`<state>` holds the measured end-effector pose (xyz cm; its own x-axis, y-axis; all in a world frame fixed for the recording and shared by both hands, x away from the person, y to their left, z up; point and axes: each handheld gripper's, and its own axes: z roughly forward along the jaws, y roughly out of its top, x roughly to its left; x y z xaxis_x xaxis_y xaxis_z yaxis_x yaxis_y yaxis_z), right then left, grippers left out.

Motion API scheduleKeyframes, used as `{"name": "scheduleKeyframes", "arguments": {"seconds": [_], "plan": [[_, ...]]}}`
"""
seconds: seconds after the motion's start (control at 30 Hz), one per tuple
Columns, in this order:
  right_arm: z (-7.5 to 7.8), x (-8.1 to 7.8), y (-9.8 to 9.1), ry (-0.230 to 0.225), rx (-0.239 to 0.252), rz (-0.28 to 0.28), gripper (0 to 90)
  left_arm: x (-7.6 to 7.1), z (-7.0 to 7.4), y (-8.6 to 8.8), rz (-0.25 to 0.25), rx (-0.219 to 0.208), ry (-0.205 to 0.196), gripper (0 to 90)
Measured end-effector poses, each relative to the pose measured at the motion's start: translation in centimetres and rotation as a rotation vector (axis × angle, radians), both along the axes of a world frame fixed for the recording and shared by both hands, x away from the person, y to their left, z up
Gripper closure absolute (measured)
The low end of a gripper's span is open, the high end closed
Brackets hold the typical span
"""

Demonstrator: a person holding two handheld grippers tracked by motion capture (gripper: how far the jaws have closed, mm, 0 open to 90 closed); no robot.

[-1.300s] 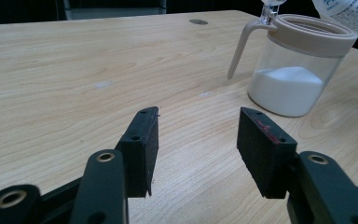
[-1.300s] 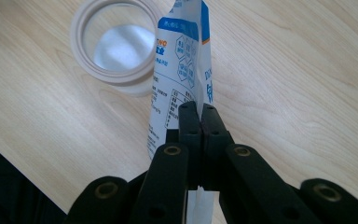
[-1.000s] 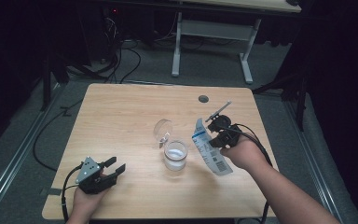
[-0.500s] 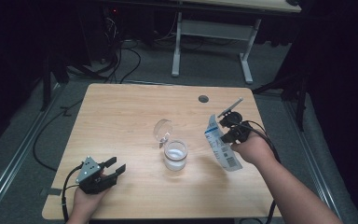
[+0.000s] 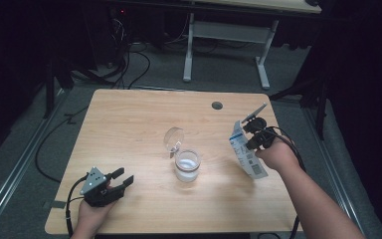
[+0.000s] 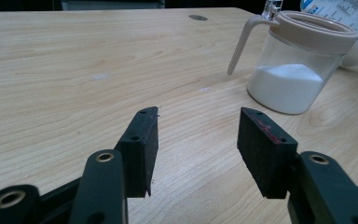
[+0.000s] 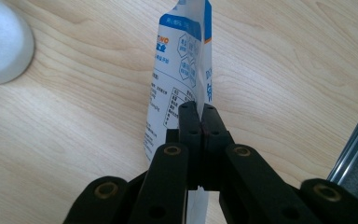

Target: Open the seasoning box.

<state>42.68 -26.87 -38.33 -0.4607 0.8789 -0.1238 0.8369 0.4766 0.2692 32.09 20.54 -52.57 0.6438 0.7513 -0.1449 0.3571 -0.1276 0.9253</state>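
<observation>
Fingers (image 7: 200,114) of right gripper (image 5: 252,133) clenching pouch (image 5: 246,154), now drifting rightward off jar (image 5: 187,165); pouring apparently finished; left gripper (image 5: 122,180) idling open.

One jar (image 5: 187,165), one pouch (image 5: 246,157), two grippers.

The left hand (image 5: 92,211) is resting at the near left corner, its forearm barely entering from the near edge. It is holding the left gripper (image 5: 123,179) low and pointing right and slightly far, the jaws standing apart with nothing between the pads (image 6: 142,149). The right forearm is reaching in from the near right, angling far and left, with the right hand (image 5: 277,155) raised at the right side. It is carrying the right gripper (image 5: 248,132), whose jaws are pressing together, the fingertips (image 7: 189,122) nearly meeting.
</observation>
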Motion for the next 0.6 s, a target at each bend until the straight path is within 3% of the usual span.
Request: {"name": "scheduleKeyframes", "arguments": {"seconds": [0.4, 0.6], "plan": [[-0.7, 0.6, -0.03, -0.019, -0.018, -0.011, 89.8, -0.07, -0.1, 0.13, 0.001, 0.002, 0.007, 48.3], [-0.36, 0.25, -0.03, -0.076, 0.014, -0.014, 89.9, -0.01, -0.16, 0.21, 0.007, 0.002, 0.011, 48.2]]}}
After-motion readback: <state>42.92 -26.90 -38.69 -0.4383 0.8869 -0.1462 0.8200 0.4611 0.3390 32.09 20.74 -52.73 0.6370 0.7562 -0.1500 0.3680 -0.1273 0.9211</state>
